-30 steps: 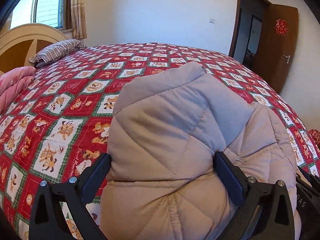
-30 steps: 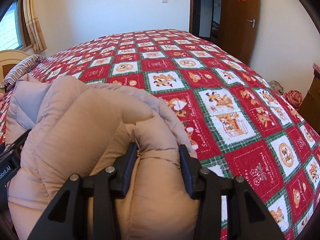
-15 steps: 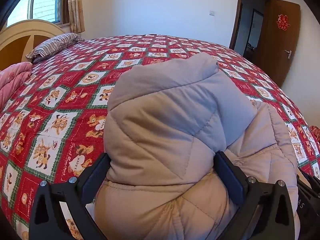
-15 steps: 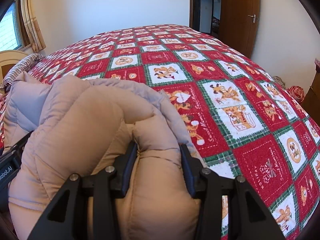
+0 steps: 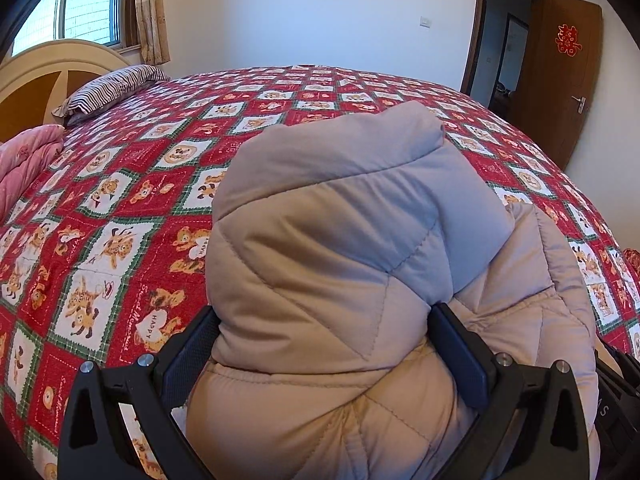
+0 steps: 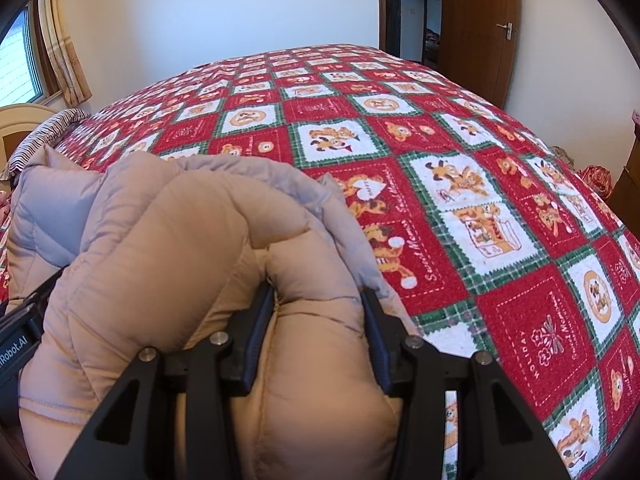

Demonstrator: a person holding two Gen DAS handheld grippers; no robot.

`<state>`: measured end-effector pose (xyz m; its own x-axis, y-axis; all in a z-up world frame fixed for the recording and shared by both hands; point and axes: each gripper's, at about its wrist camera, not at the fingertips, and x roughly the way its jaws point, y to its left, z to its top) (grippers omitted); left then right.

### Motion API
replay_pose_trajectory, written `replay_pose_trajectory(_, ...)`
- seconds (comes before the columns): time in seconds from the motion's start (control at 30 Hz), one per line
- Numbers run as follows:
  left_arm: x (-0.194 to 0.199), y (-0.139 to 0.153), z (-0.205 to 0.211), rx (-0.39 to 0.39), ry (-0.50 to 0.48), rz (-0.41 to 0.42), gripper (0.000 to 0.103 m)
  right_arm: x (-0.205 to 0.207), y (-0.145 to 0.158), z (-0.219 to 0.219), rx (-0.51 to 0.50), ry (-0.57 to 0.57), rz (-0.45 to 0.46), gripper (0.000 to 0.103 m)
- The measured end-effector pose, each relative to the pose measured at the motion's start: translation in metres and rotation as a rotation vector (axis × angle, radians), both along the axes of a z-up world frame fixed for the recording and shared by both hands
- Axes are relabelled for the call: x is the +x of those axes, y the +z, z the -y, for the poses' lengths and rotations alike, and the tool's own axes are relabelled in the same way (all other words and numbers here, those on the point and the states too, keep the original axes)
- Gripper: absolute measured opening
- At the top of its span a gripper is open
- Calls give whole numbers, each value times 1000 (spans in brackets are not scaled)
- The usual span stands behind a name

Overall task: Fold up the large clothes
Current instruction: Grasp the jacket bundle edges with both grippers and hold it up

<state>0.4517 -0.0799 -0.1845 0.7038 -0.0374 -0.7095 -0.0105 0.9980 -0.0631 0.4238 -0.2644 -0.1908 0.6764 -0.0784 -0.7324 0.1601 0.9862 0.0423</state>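
Observation:
A bulky beige quilted down jacket (image 5: pixel 344 264) is bunched up at the near edge of the bed. My left gripper (image 5: pixel 324 320) is shut on a thick fold of it, which fills the gap between the fingers and hides their tips. My right gripper (image 6: pixel 318 304) is shut on another fold of the same jacket (image 6: pixel 192 248), next to the left gripper's body at the frame's left edge. The jacket rises above the red patchwork bedspread (image 6: pixel 460 208) and hangs forward over it.
The bed has a striped pillow (image 5: pixel 108 88) and a pink quilt (image 5: pixel 24 160) by the cream headboard (image 5: pixel 40 72) at the left. A window is behind it. A brown door (image 5: pixel 568 80) stands open at the far right. A red bag (image 6: pixel 596 178) lies on the floor.
Both grippers have lifted the jacket a little higher and farther forward over the bedspread. The grips have not changed.

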Motion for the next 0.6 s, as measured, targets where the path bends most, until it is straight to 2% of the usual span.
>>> replay_pose_trajectory(0.6,-2,5,1,10,-5,-7,103,0,-3,5,43,5,15,49)
